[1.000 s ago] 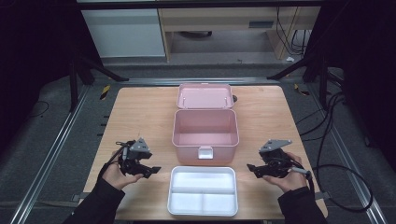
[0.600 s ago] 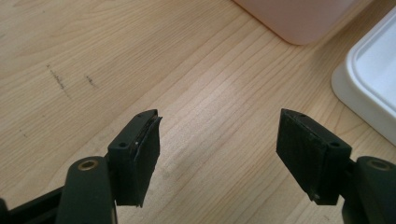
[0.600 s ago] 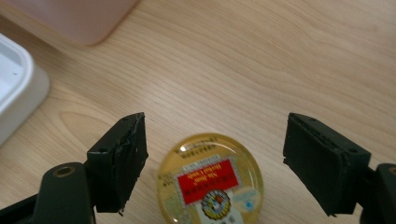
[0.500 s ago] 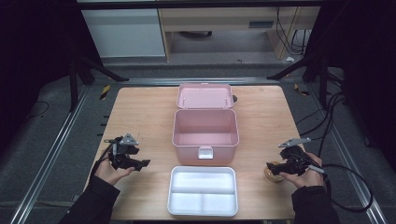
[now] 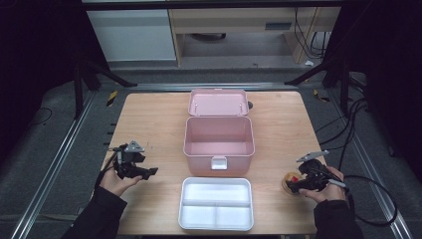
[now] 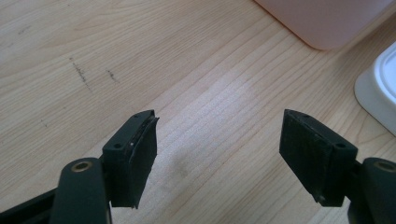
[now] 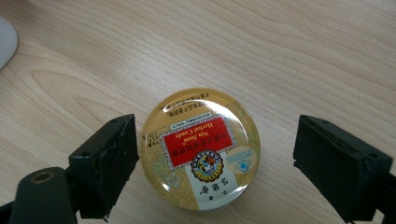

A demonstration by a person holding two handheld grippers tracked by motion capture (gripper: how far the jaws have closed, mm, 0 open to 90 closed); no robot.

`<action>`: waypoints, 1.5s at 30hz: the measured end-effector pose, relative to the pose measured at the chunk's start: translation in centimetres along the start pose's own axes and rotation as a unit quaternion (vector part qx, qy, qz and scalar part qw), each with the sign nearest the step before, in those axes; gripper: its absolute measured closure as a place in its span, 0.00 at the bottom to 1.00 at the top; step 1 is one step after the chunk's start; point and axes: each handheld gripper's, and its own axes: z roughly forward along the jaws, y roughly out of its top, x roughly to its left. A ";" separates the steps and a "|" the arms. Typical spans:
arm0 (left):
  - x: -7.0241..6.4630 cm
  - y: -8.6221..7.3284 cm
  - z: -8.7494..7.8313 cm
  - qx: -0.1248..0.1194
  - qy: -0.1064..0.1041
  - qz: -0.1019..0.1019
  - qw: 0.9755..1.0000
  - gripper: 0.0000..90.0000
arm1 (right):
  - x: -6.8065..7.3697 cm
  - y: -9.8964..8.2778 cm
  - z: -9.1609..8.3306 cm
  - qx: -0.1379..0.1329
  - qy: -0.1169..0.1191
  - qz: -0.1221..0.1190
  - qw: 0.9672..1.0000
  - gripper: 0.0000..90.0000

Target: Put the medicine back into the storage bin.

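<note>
A round gold candy tin (image 7: pixel 201 149) with a red label lies flat on the wooden table (image 5: pixel 149 119), near its right front (image 5: pixel 289 178). My right gripper (image 7: pixel 215 158) stands open around it. Its jaws have just been opening, with the tin between them; the left pad sits close to the tin's rim and the right pad stands well clear. My left gripper (image 5: pixel 151 172) hovers at the table's left side, left of the white tray. It is open (image 6: pixel 217 149), its jaws have just been opening, and only bare wood lies between them.
A pink box (image 5: pixel 219 142) stands open mid-table, its lid (image 5: pixel 218 102) folded back behind it. A white three-part tray (image 5: pixel 216 203) lies at the front edge. The box corner (image 6: pixel 327 18) and the tray rim (image 6: pixel 378 88) show beyond the left jaws.
Both hands have moved outward from the tray, the left one leftward and the right one rightward and nearer the front. The tin now shows on the table at the right gripper.
</note>
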 end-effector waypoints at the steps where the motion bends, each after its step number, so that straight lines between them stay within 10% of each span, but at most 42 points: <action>1: 0.0 0.0 0.0 0.001 0.000 0.000 1.000 0.31 | 0.0 0.0 0.0 0.000 0.000 -0.001 1.000 0.16; 32: -0.4 0.0 0.8 0.015 -0.004 0.010 1.000 0.31 | 0.1 0.1 3.1 0.085 0.026 0.000 0.996 0.21; 45: -0.3 0.0 0.9 0.020 -0.003 0.008 1.000 0.31 | 0.1 0.8 2.3 0.075 0.022 0.005 0.997 0.23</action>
